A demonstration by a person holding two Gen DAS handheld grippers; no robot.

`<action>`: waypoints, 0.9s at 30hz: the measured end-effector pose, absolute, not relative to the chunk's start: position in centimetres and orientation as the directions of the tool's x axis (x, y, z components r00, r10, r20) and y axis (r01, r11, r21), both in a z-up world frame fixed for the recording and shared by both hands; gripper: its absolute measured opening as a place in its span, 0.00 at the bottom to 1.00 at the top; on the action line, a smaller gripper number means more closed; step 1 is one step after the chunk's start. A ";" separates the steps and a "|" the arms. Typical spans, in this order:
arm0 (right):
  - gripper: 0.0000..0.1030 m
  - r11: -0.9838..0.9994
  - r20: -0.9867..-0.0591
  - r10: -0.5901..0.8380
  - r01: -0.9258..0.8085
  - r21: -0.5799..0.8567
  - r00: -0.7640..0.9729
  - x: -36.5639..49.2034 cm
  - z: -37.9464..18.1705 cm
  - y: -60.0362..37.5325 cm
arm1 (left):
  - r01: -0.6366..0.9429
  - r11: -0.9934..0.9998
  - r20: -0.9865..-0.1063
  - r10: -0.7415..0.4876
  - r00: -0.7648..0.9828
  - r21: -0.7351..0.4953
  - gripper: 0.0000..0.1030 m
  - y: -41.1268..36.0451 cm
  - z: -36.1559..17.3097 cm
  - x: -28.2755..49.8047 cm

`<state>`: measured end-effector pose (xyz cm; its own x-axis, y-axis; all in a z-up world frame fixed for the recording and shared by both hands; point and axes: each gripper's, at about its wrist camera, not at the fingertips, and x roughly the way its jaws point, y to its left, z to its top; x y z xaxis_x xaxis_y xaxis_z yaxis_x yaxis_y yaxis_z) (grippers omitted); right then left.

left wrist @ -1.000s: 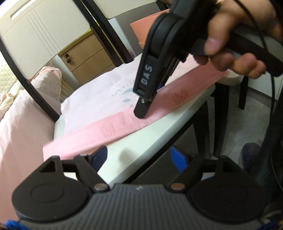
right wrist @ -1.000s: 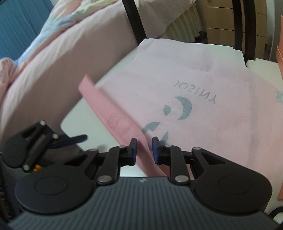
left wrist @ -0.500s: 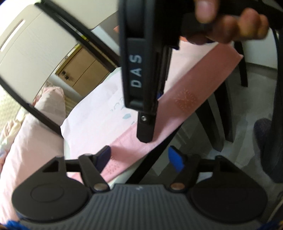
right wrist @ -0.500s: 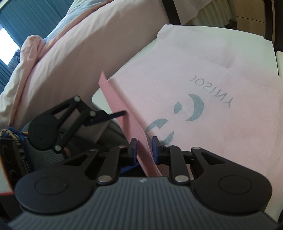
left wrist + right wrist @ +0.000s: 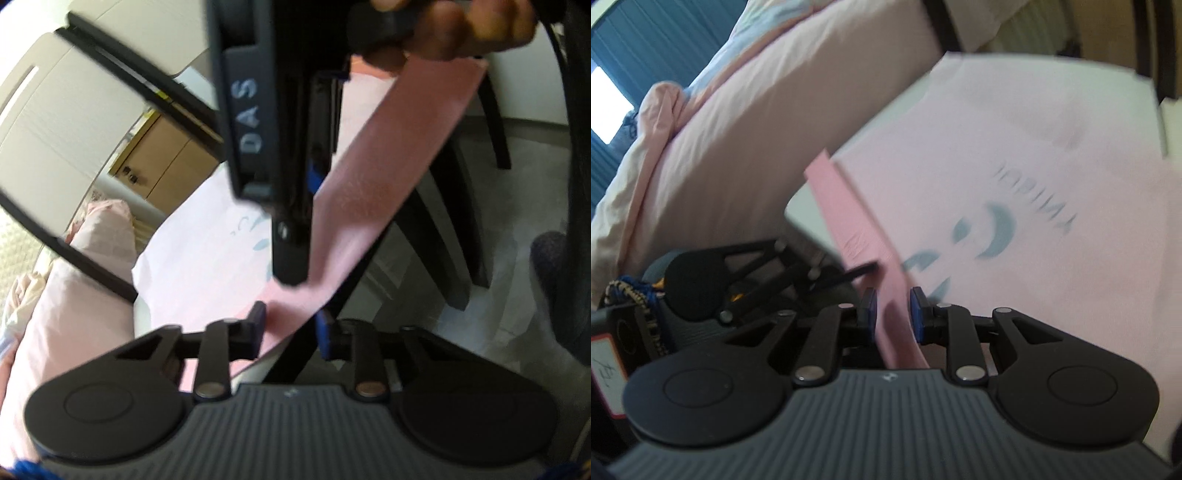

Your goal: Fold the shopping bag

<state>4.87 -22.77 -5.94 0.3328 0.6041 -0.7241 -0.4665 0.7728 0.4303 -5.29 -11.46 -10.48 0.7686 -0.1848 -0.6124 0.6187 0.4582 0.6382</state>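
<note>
A pale pink shopping bag [image 5: 1034,184] with a grey-blue logo lies flat on a white table [image 5: 809,199]. Its darker pink strap [image 5: 849,214] rises off the table edge. My right gripper [image 5: 892,310] is shut on the strap, its jaws easing open slightly. In the left wrist view the strap [image 5: 388,166] runs down between the fingers of my left gripper [image 5: 291,325]. Those jaws are closing, and both blue pads touch the strap. The right gripper's black housing [image 5: 251,110], held by a hand [image 5: 461,33], hangs close above. The left gripper's finger [image 5: 857,272] meets the strap from the left.
A bed with pink bedding [image 5: 738,129] runs along the table's far side. Black chair frames [image 5: 110,62] and a wooden cabinet [image 5: 166,162] stand behind. Black table legs [image 5: 443,240], pale floor and a dark slipper [image 5: 550,258] lie below right. Blue curtains [image 5: 635,55] hang at far left.
My left gripper came in under the right one and narrowed from wide open to closing around the strap. The right gripper kept its hold, and the strap now stands steeper off the table.
</note>
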 end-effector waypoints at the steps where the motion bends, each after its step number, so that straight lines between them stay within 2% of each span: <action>1: 0.23 0.789 -0.721 0.580 -0.480 0.383 0.378 4.6 -5.4 -22.8 | 0.621 0.473 -0.618 -0.187 0.764 0.625 0.20 -11.4 -10.3 -5.2; 6: 0.26 0.769 -0.639 0.519 -0.637 0.059 0.567 1.3 -2.5 -21.2 | 0.611 0.554 -0.627 -0.192 0.755 0.566 0.16 -10.6 -8.9 -4.6; 8: 0.33 0.713 -0.615 0.530 -0.699 -0.048 0.584 -0.3 -2.3 -20.4 | 0.606 0.583 -0.633 -0.191 0.750 0.542 0.16 -10.3 -8.3 -4.0; 10: 0.37 0.663 -0.613 0.534 -0.738 -0.124 0.582 -1.5 -2.6 -19.9 | 0.603 0.605 -0.641 -0.190 0.744 0.520 0.16 -9.9 -7.9 -3.3; 18: 0.37 0.537 -0.648 0.469 -0.776 -0.330 0.600 -3.6 -4.6 -17.4 | 0.584 0.616 -0.625 -0.182 0.759 0.529 0.16 -9.9 -7.0 -3.5; 21: 0.35 0.507 -0.638 0.406 -0.742 -0.438 0.654 -4.0 -5.7 -16.7 | 0.585 0.613 -0.622 -0.187 0.761 0.531 0.16 -10.3 -7.0 -4.4; 22: 0.30 0.508 -0.638 0.389 -0.732 -0.454 0.665 -4.0 -6.0 -16.7 | 0.586 0.612 -0.621 -0.190 0.761 0.531 0.16 -10.3 -7.0 -4.6; 23: 0.22 0.516 -0.643 0.389 -0.735 -0.441 0.659 -3.8 -6.0 -16.9 | 0.587 0.613 -0.621 -0.192 0.760 0.529 0.16 -10.3 -7.0 -4.7; 25: 0.14 0.548 -0.656 0.402 -0.742 -0.386 0.638 -3.2 -5.6 -17.3 | 0.590 0.613 -0.621 -0.197 0.758 0.526 0.19 -10.1 -7.0 -4.8; 27: 0.11 0.575 -0.675 0.424 -0.755 -0.315 0.604 -2.5 -5.3 -17.8 | 0.607 0.613 -0.626 -0.223 0.748 0.506 0.23 -9.8 -6.8 -4.9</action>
